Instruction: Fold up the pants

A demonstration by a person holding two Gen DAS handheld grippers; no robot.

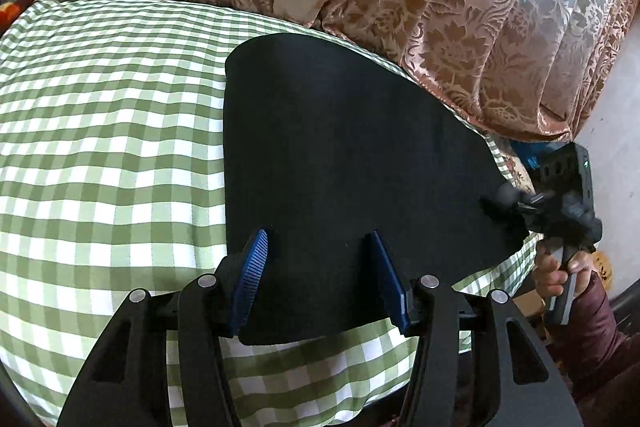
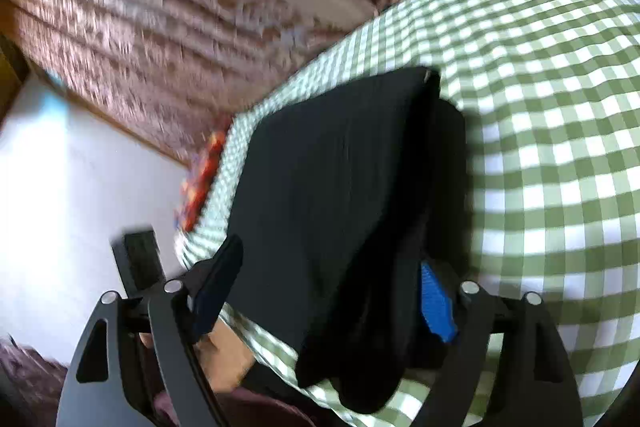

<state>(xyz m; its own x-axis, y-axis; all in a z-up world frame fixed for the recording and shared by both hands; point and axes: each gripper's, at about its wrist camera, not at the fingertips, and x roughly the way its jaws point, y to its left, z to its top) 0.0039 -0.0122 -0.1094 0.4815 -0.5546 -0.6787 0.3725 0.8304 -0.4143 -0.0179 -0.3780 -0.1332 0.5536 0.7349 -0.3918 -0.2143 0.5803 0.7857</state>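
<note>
Folded black pants (image 1: 340, 155) lie flat on the checked bed (image 1: 100, 127). The left claw (image 1: 320, 279) and right claw (image 2: 328, 299) both stand apart, gripping nothing; a final fold or smoothing likely follows.

Left of the left gripper (image 1: 316, 279) the checked cloth (image 1: 112, 147) lay bare; ahead the curtain (image 1: 460, 27) closed it off, the right gripper (image 1: 520, 207) crowding its right.
</note>
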